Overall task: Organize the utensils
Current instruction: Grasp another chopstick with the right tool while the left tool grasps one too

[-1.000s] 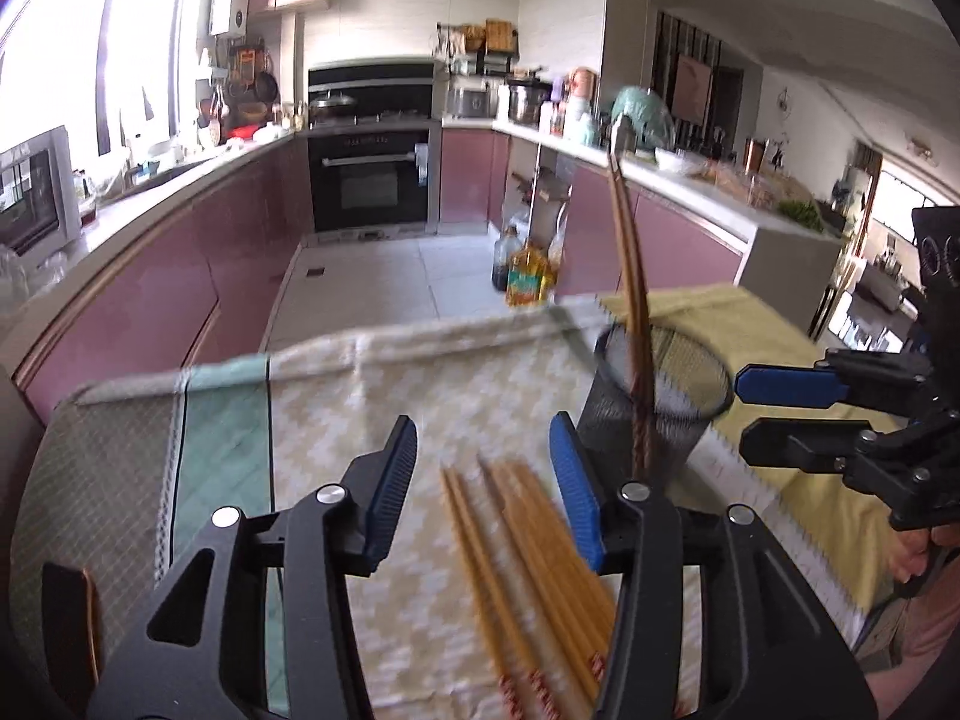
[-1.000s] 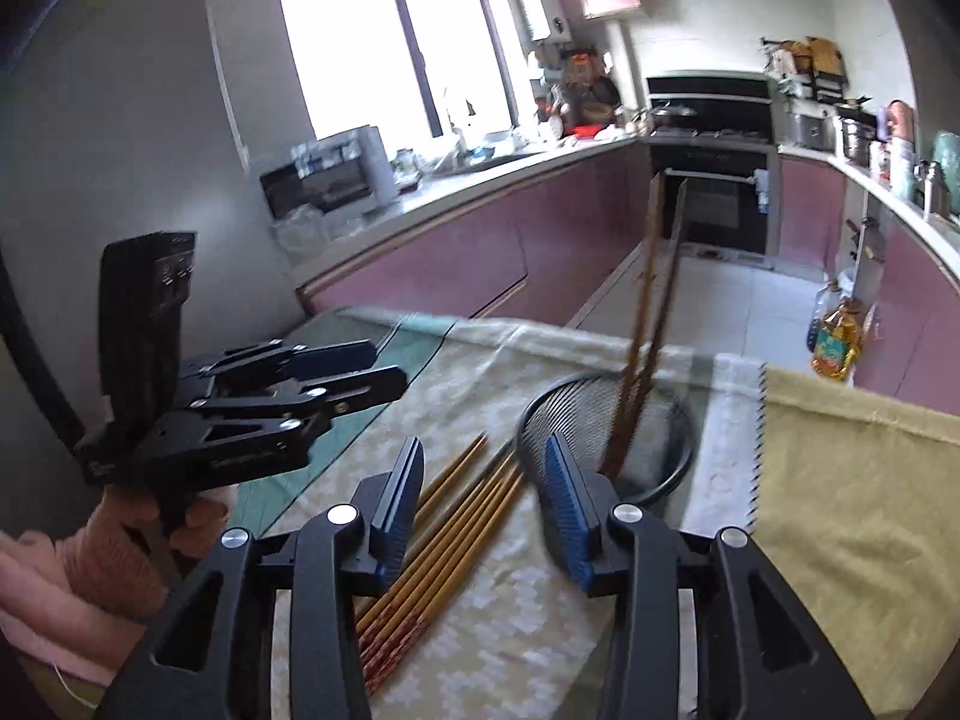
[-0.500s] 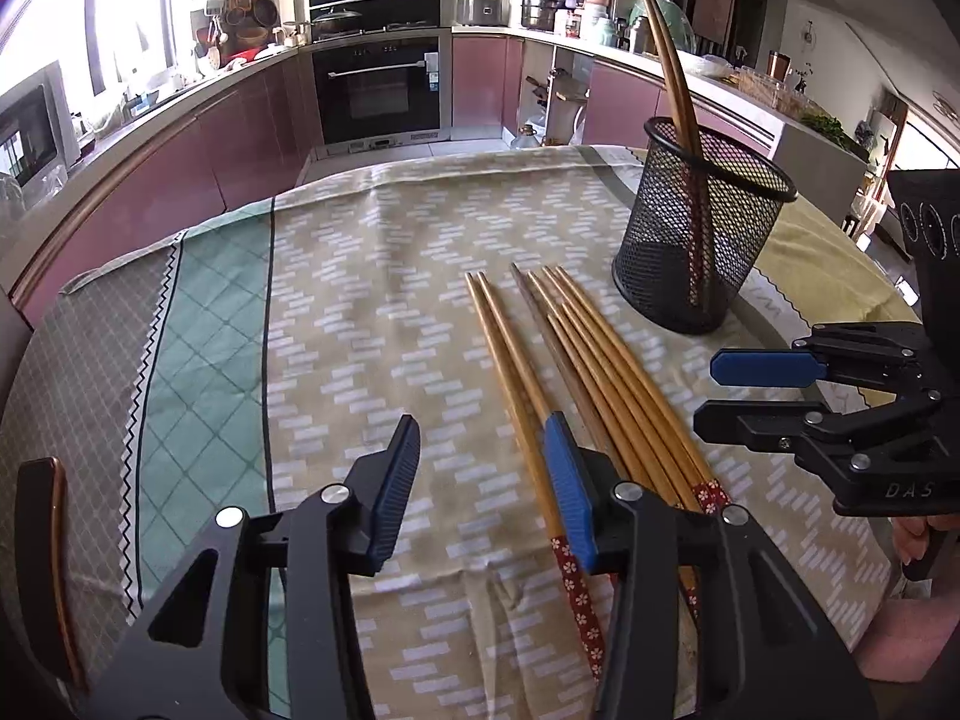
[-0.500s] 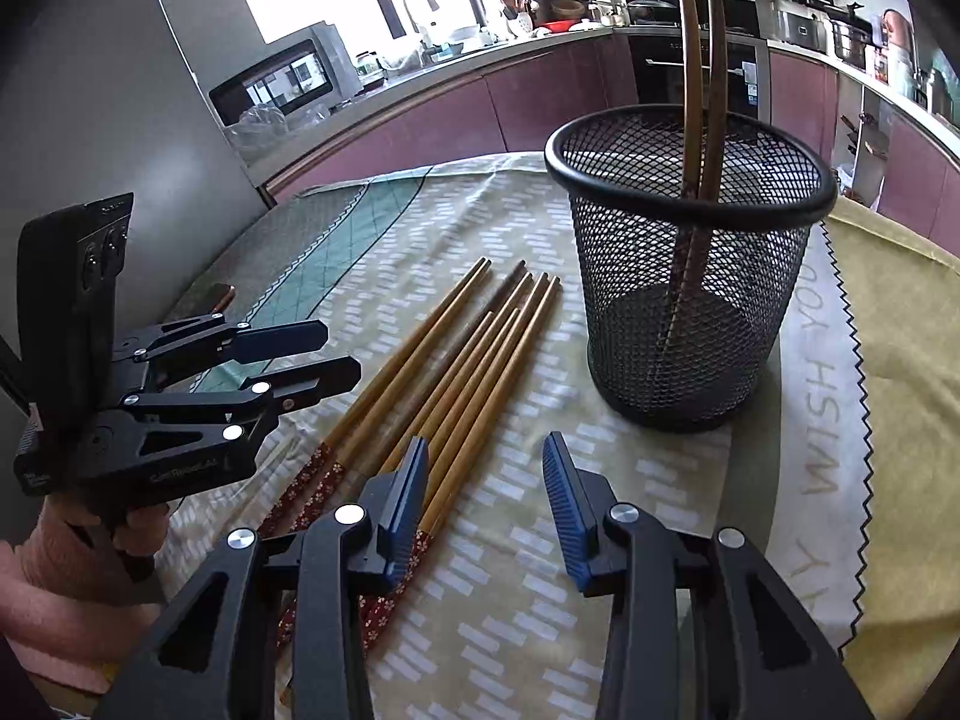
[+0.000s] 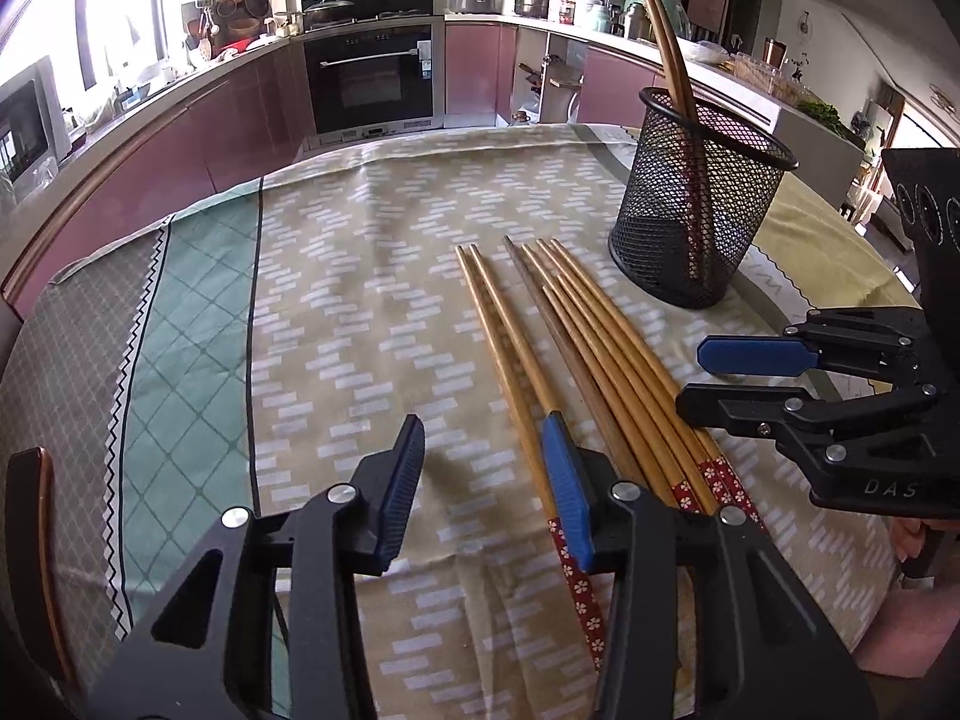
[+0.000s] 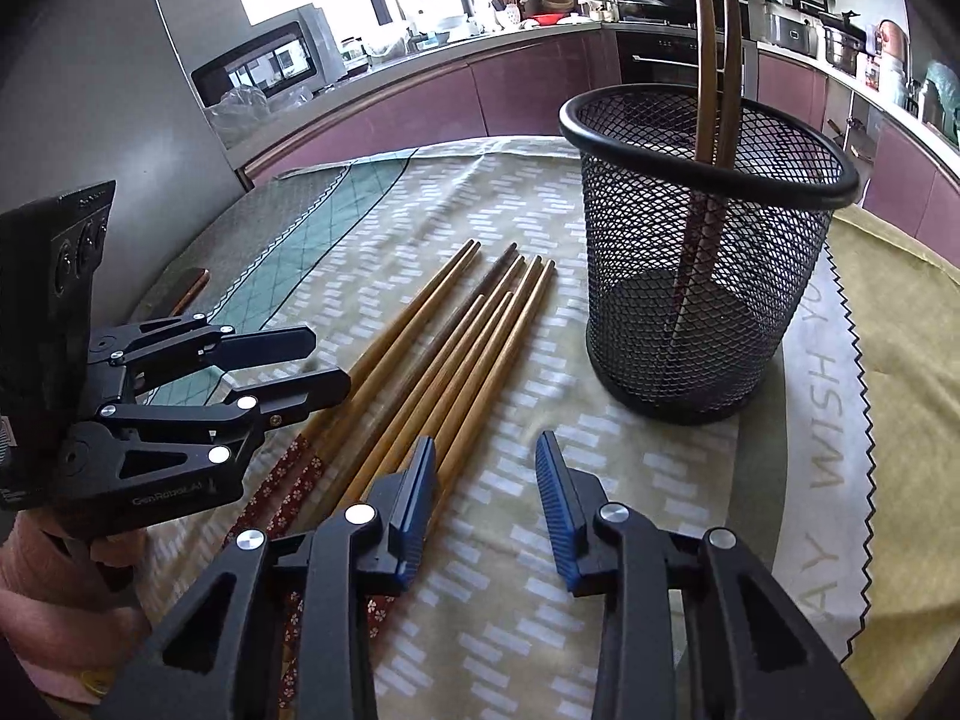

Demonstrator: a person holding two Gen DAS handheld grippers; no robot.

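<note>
Patterned tablecloth (image 5: 336, 324) under chopsticks (image 5: 576, 324), probably kitchen oven (image 5: 369, 84) behind.

On the right gripper (image 5: 708, 381), seen from the left wrist camera, the letters "DAS" stand in pale print on its black body, cut off at the frame edge. The left gripper (image 6: 324, 366) carries "GenRobot.AI" along its lower black plate. The pale band of the tablecloth (image 6: 834, 396) beside the mesh holder reads "AY WISH YO", both ends cut off.
</note>
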